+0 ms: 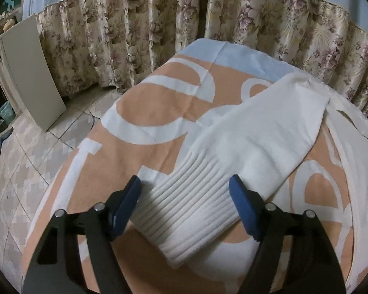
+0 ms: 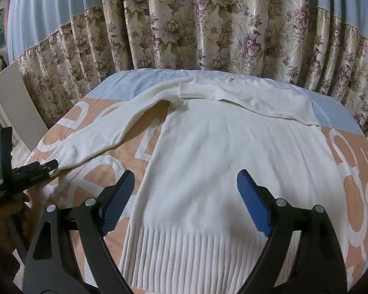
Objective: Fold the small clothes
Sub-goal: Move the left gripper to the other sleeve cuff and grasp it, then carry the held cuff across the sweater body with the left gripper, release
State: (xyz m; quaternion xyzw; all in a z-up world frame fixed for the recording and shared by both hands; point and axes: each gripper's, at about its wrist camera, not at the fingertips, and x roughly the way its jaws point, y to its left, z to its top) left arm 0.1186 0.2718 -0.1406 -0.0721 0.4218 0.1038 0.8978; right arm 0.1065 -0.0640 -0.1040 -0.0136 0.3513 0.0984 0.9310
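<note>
A white knit sweater [image 2: 233, 147] lies flat on a table under a peach-and-white cloth [image 1: 159, 93]. One sleeve is folded across the chest; the other sleeve [image 1: 257, 134] stretches out to the side. My left gripper [image 1: 185, 188] stands open astride that sleeve's ribbed cuff [image 1: 189, 210], a blue pad on each side, and the knit is not bunched. In the right wrist view the left gripper [image 2: 52, 165] sits at the sleeve's end, held by a hand [image 2: 2, 215]. My right gripper [image 2: 185, 186] hangs open over the sweater's body, just above the ribbed hem [image 2: 184, 252], holding nothing.
Floral curtains [image 2: 208, 36] hang close behind the table's far edge. A pale board [image 1: 29, 73] leans against them at the left, over a tiled floor [image 1: 24, 159]. The table's left edge drops away beside the cuff.
</note>
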